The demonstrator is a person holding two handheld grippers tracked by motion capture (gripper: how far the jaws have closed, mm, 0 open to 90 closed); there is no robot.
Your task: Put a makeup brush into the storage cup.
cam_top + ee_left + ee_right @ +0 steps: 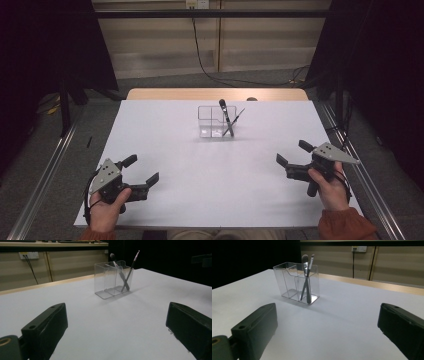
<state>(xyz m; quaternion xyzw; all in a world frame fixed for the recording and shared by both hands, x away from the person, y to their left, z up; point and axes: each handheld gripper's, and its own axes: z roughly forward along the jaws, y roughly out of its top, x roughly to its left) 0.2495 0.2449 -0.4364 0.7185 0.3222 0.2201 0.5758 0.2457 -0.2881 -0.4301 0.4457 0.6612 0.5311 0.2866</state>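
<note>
Both claws idle, 2 brushes in the organizer

The left claw [143,170] and right claw [292,151] rest wide open and empty near the table's [165,130] front corners, well apart from the clear organizer [216,121] holding 2 brushes [226,117]. Likely next: reach forward for a brush handle. Clear walls blur the compartment divisions.

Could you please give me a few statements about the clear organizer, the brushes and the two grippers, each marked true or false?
1. Two brushes stand in the clear organizer. True.
2. The brushes lie flat on the white table. False: they lean, crossing each other, in one end compartment.
3. The left gripper is shut on a brush. False: its jaws are open and hold nothing.
4. The right gripper is open, apart from the organizer. True.
5. The organizer lies tipped over. False: it stands upright.
</note>
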